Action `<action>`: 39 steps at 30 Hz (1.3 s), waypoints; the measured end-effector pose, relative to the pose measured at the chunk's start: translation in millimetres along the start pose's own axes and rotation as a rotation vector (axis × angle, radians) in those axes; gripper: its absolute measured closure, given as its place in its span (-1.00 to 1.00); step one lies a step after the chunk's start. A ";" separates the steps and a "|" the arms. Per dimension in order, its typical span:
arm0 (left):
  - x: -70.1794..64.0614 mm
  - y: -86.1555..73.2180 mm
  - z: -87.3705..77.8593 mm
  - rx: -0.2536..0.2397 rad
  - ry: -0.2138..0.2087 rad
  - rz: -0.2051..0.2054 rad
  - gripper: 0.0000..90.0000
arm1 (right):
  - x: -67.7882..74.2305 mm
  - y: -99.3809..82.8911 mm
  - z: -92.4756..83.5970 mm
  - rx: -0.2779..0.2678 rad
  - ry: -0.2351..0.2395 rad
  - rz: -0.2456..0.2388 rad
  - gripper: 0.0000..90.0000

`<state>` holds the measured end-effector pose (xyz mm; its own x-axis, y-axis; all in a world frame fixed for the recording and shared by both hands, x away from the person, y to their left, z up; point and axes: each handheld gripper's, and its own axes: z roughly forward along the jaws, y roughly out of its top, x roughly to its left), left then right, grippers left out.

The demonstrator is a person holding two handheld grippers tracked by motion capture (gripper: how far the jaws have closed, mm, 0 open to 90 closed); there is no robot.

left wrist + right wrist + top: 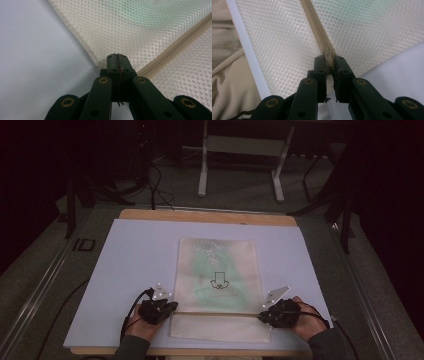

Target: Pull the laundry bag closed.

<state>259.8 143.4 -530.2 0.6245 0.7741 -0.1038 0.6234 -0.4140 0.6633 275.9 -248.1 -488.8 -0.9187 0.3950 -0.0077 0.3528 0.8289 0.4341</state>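
Flat on the table (125, 250) lies the mesh bag (218, 270); the right gripper (329, 58) pinches its zipper pull (327, 53), the left gripper (116, 56) clamps the opposite edge. Uneven pulling could snag the zipper.

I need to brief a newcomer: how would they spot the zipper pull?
On the pale blue board lies a cream mesh zip bag. Follow its beige zipper to the right end: the small beige pull sits pinched in the right gripper.
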 end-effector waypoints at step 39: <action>10.8 -2.8 -11.8 -0.082 0.011 -0.012 0.80 | -27.4 -30.5 -22.8 -0.208 -0.109 0.195 0.11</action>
<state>259.3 158.5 -524.5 0.6118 0.7841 -0.1043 0.5897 -0.3642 0.7209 286.2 -293.3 -481.4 -0.8084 0.5886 0.0022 0.4667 0.6388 0.6116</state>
